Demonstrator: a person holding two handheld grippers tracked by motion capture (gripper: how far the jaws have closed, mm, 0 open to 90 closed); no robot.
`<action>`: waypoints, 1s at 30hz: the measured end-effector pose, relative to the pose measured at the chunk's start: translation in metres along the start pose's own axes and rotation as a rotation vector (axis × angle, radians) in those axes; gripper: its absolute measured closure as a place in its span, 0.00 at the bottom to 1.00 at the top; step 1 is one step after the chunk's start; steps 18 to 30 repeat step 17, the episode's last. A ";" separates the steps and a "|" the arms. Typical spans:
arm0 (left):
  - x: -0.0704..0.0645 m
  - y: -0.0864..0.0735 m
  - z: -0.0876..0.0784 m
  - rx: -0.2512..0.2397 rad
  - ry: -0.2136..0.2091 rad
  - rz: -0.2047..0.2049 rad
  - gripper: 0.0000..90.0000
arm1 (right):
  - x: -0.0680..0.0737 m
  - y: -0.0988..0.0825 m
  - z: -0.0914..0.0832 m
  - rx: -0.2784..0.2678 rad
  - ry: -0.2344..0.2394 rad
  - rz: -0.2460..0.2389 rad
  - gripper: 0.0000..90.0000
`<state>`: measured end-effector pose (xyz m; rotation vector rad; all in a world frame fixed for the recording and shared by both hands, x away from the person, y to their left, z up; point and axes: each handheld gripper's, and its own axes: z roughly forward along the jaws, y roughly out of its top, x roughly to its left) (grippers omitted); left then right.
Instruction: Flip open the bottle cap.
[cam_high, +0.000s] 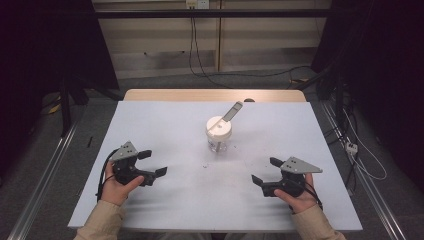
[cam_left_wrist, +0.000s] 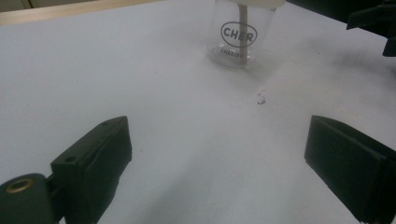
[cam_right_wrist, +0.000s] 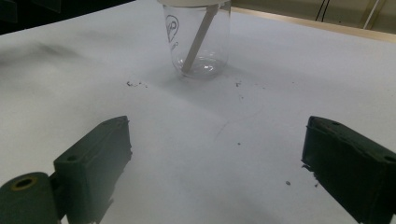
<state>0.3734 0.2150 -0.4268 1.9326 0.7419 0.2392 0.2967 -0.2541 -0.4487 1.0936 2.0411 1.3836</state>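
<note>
The jar (cam_high: 219, 134) stands mid-table, a stick (cam_high: 231, 111) leaning out of it. The left gripper (cam_high: 152, 163) and the right gripper (cam_high: 266, 171) flank the jar, nearer the person. Both gape, holding nothing.

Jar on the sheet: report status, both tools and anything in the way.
Left tool open, empty. Right tool open, empty. Clear jar upright mid-table, white lid on, stick poking out. Only dark crumbs on the path.

A rectangular wooden table (cam_high: 150, 95) fills the middle of the high view, covered almost to its far edge by a white sheet (cam_high: 165, 130). Just above the frame's centre a clear plastic jar with a white lid (cam_high: 219, 134) stands on the sheet, with small dark crumbs (cam_high: 205, 165) just below it.
</note>
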 end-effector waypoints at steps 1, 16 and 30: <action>0.000 -0.001 -0.001 0.002 0.004 0.001 0.08 | 0.000 -0.001 -0.001 0.001 -0.001 0.000 0.09; 0.005 -0.015 -0.015 0.001 0.040 -0.015 0.07 | -0.009 -0.011 -0.017 0.003 -0.020 0.015 0.09; 0.006 -0.015 -0.015 0.002 0.042 -0.015 0.07 | -0.009 -0.011 -0.016 0.002 -0.022 0.018 0.09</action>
